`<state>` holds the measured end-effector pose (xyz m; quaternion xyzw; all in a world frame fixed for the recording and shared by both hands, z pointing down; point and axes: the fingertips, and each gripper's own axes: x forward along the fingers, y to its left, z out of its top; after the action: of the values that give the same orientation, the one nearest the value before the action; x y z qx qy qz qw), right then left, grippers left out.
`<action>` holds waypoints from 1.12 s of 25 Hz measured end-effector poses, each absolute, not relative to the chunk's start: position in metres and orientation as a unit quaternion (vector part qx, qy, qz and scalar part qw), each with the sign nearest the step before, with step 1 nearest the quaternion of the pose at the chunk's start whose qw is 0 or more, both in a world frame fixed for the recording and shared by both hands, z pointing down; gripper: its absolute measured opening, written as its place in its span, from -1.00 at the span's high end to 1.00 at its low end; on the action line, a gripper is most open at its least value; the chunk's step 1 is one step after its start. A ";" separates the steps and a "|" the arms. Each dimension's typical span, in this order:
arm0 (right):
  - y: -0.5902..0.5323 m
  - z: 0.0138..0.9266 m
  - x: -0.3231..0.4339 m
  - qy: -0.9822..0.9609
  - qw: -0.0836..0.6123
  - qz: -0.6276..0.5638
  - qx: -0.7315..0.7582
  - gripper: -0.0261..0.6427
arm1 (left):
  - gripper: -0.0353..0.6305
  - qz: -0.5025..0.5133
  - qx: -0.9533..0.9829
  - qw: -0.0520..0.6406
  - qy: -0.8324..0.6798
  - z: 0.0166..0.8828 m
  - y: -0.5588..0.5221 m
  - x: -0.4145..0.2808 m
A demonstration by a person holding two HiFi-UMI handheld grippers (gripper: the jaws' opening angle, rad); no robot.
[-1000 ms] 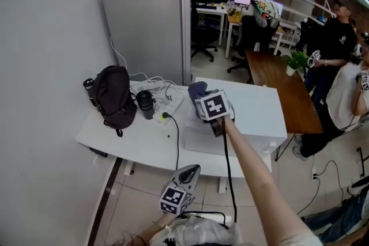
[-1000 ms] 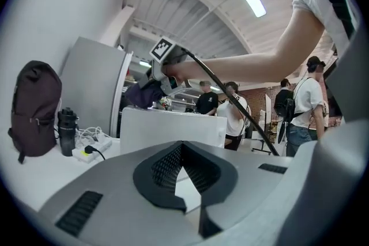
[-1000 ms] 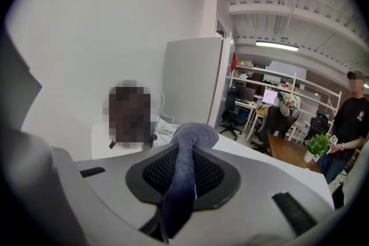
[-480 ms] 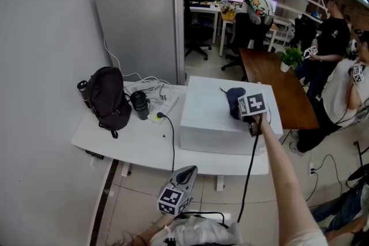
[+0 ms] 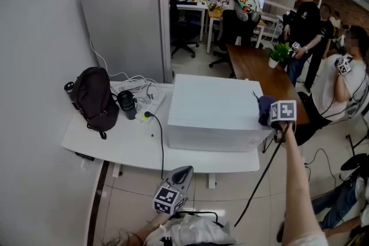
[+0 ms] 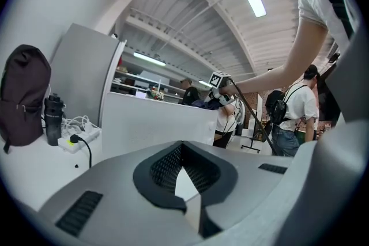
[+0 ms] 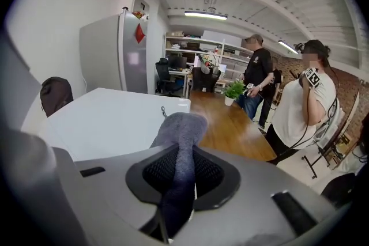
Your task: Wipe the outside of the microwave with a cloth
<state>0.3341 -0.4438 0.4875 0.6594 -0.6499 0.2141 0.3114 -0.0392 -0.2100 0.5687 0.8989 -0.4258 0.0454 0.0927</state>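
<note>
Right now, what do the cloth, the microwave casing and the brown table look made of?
Cloth: soft knit or fleece fabric, blue-grey, matte; fuzzy surface, bends limply.
Microwave: white painted metal or plastic, unclear which; smooth flat panels, low sheen.
Brown table: wood or wood-look laminate, semi-gloss; warm brown top shows reflections.

The white table (image 5: 115,144) stands against the wall on a tiled floor (image 5: 132,204). The microwave (image 5: 213,109) sits on its right half (a plain white box reaching the table's right end). A black backpack (image 5: 92,98) stands upright near the left end. Between the two stands a black flask (image 5: 127,104), and just beside it a white power strip (image 5: 151,108) lies among loose white cables (image 5: 138,87). A black cord (image 5: 162,144) runs from the strip across the bare top and over the front edge. Behind, a wooden table (image 5: 259,75) carries a potted plant (image 5: 278,53).
</note>
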 end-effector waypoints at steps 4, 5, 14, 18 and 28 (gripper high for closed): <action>-0.456 0.444 0.311 -0.681 0.271 0.164 0.660 0.69 | 0.94 0.048 0.899 0.091 -0.427 0.568 -0.211 -0.041; -0.463 0.428 0.294 -0.696 0.256 0.148 0.655 0.69 | 0.94 0.049 0.898 0.090 -0.428 0.568 -0.214 -0.043; -0.539 0.374 0.046 -0.810 0.245 0.010 0.533 0.69 | 0.94 0.051 0.888 0.069 -0.451 0.556 -0.233 -0.068; -0.545 0.391 -0.065 -0.847 0.273 -0.015 0.455 0.69 | 0.94 0.056 0.871 0.069 -0.483 0.558 -0.234 -0.096; -0.579 0.466 -0.054 -0.828 0.319 0.107 0.449 0.69 | 0.94 0.043 0.837 0.090 -0.539 0.562 -0.239 -0.133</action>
<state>-0.0541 -0.5792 0.4663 0.4487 -0.8279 0.1066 0.3193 -0.1332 -0.2387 0.5625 0.8366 -0.5386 0.0425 0.0900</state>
